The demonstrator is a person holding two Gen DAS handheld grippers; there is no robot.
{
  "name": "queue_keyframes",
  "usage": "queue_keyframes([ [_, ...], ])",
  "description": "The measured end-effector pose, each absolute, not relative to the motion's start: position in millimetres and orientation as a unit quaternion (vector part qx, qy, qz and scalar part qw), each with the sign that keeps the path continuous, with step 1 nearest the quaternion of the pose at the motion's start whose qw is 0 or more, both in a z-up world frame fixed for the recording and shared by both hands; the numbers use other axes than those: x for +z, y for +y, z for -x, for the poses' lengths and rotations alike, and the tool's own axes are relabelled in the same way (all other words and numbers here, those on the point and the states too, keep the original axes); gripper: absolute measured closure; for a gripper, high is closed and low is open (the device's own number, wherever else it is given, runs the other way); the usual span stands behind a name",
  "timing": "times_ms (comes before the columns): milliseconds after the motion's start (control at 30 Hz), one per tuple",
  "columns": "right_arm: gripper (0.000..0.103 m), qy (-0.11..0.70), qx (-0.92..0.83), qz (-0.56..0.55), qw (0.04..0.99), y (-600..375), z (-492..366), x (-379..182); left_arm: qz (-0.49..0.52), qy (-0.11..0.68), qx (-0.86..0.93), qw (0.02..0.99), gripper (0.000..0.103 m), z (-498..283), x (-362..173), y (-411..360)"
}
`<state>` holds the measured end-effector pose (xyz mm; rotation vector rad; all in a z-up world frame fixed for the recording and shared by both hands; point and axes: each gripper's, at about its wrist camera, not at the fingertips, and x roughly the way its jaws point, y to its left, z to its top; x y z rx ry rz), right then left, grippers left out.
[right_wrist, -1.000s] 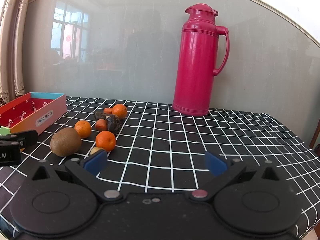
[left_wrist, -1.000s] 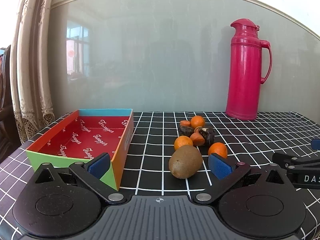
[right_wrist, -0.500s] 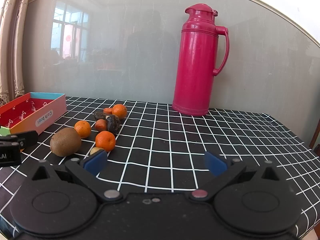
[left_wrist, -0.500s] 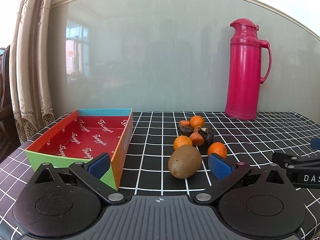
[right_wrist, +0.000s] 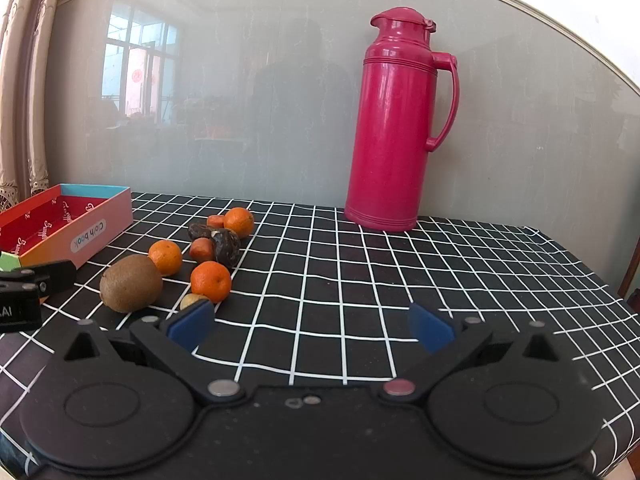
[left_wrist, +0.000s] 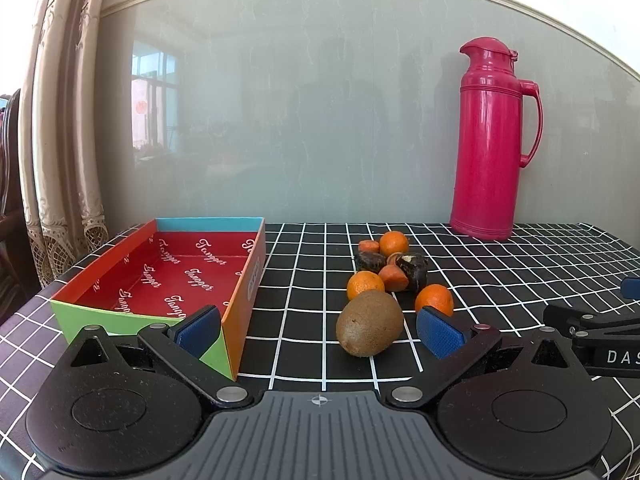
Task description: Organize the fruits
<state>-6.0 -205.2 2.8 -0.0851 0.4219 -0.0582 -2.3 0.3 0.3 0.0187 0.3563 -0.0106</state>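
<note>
A brown kiwi [left_wrist: 369,328] lies on the checked tablecloth, just ahead of my open left gripper [left_wrist: 320,330] and right of its centre. Behind the kiwi lie three small oranges [left_wrist: 434,299], dark dates [left_wrist: 412,270] and small red pieces. An empty colourful box [left_wrist: 168,276] with a red inside stands to the left. In the right wrist view the kiwi [right_wrist: 131,283] and the oranges [right_wrist: 211,276] lie ahead-left of my open, empty right gripper [right_wrist: 310,326]. A small tan fruit [right_wrist: 191,301] touches its left finger.
A tall pink thermos [left_wrist: 490,140] stands at the back right against the glossy wall; it also shows in the right wrist view [right_wrist: 394,120]. A curtain [left_wrist: 60,160] hangs at the left. The table's right edge [right_wrist: 600,276] shows in the right wrist view.
The left gripper has drifted very slightly; the kiwi sits a touch further left in its view. The right gripper has not moved.
</note>
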Motion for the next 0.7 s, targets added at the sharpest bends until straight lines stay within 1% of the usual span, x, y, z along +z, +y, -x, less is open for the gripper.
queue_keyframes([
  [700,0.000,0.210,-0.029,0.042,0.976,-205.4,5.7,2.7,-0.010,0.178,-0.007,0.984,0.000,1.1,0.0,-0.7],
])
